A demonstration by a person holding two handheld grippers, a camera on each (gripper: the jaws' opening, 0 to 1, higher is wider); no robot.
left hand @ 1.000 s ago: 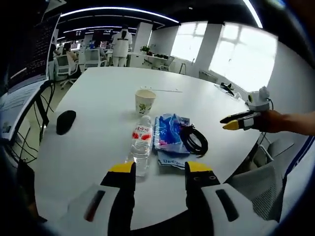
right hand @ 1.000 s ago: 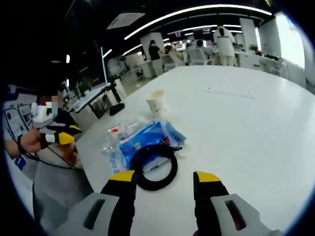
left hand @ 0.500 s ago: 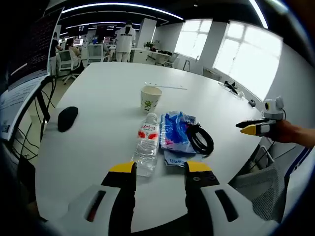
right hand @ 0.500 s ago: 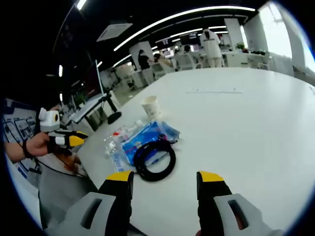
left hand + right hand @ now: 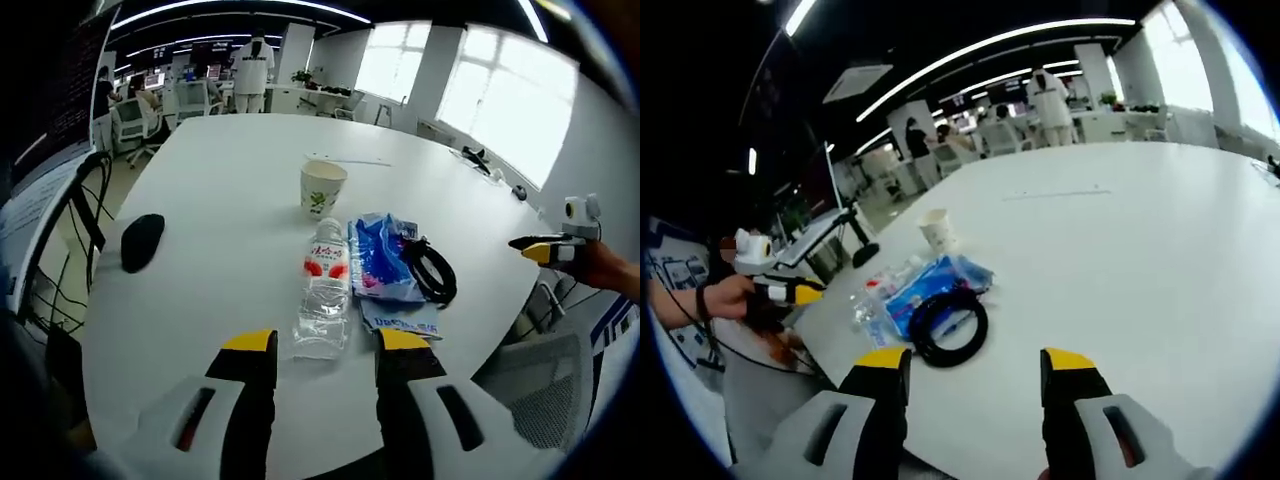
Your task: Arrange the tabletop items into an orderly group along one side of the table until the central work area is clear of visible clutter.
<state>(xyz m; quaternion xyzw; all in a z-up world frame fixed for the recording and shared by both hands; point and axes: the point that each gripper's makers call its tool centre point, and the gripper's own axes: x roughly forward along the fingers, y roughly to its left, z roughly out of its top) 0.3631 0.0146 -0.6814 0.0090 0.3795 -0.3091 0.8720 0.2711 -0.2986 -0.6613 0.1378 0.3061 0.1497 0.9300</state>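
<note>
White round table [image 5: 220, 200] held a paper cup [image 5: 322, 188], clear plastic bottle [image 5: 324, 290], blue packet [image 5: 380, 262], black cable coil [image 5: 432, 270]; my left gripper [image 5: 323, 345] and right gripper [image 5: 975, 359] were both spread, empty.

Left gripper [image 5: 327, 342]: pale grey body, black fingers [image 5: 249, 400] with yellow tips. Right gripper [image 5: 973, 360]: same build, dark oblong slot in each grey shoulder. Dark band at left wrist [image 5: 702, 300].

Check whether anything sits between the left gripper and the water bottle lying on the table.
Nothing visible does. The left gripper is open, its jaws in front of the bottle's base with bare white table between. The blue packet and black cable coil lie beside the bottle.
</note>
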